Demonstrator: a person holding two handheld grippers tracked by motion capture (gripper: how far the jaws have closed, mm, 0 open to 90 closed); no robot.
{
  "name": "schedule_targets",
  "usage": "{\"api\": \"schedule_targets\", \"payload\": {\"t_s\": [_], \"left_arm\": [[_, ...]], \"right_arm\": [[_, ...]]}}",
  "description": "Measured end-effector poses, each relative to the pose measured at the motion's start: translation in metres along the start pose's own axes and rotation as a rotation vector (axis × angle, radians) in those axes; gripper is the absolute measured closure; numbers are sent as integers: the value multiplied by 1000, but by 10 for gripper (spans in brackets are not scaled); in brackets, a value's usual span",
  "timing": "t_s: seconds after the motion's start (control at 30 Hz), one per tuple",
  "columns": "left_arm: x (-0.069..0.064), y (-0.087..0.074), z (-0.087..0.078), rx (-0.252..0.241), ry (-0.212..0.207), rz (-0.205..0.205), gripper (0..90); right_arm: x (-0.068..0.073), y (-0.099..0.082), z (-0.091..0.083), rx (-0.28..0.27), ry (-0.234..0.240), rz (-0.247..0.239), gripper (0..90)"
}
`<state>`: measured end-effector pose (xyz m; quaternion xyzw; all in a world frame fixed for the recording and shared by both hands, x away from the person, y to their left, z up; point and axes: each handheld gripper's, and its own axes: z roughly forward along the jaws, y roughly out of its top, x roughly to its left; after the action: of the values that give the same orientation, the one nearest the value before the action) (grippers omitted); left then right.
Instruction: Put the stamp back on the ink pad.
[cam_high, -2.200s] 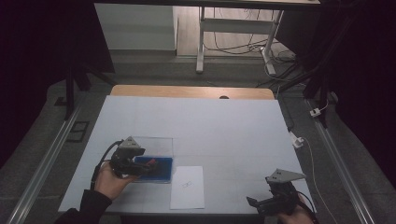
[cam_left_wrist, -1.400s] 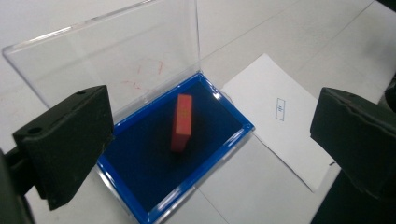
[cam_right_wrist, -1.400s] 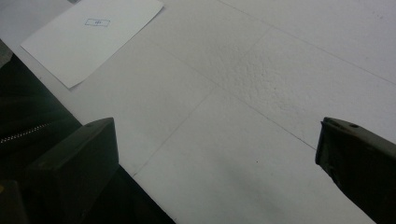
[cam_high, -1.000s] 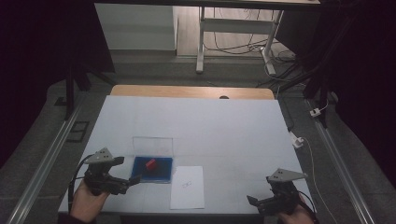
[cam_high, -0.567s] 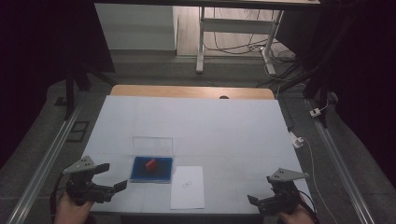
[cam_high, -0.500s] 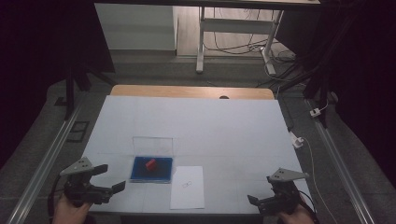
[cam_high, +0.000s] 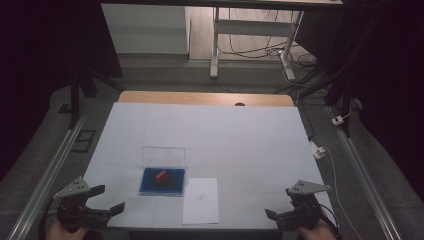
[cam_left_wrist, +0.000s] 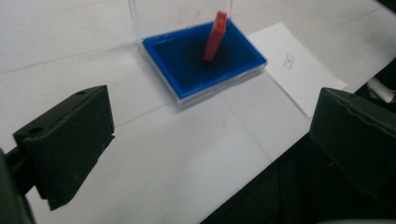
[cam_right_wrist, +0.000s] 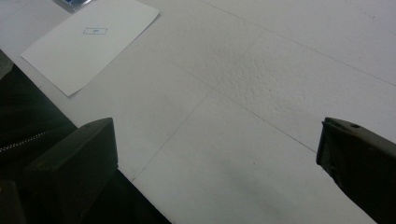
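While both grippers hang at the near edge of the surface (cam_high: 240, 130), nothing is held: the left gripper (cam_high: 100, 207) at the near-left corner and the right gripper (cam_high: 282, 216) at the near-right have their jaws wide apart on empty air. Just beyond, left of centre, a paper sheet (cam_high: 201, 200) lies flat beside a blue tray (cam_high: 175, 182). A small red block (cam_left_wrist: 215, 36) stands tilted inside that tray, with a clear lid (cam_high: 163, 154) upright at the tray's far side. It looks light, rigid and thin; pinching its flat faces near the top seems safest.
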<state>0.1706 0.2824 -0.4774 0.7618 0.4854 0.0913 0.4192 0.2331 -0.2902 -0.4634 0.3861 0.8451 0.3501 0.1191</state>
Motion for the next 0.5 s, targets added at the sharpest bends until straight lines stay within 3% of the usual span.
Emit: {"api": "schedule_targets", "payload": {"t_s": [0.2,0.5], "left_arm": [[-2,-3,-3,15,26,0,5],[-6,-5,0,107,84,1,13]], "right_arm": [[0,0,0,3,-1,-3,0],[2,1,1,11,-5,-10,0]]}}
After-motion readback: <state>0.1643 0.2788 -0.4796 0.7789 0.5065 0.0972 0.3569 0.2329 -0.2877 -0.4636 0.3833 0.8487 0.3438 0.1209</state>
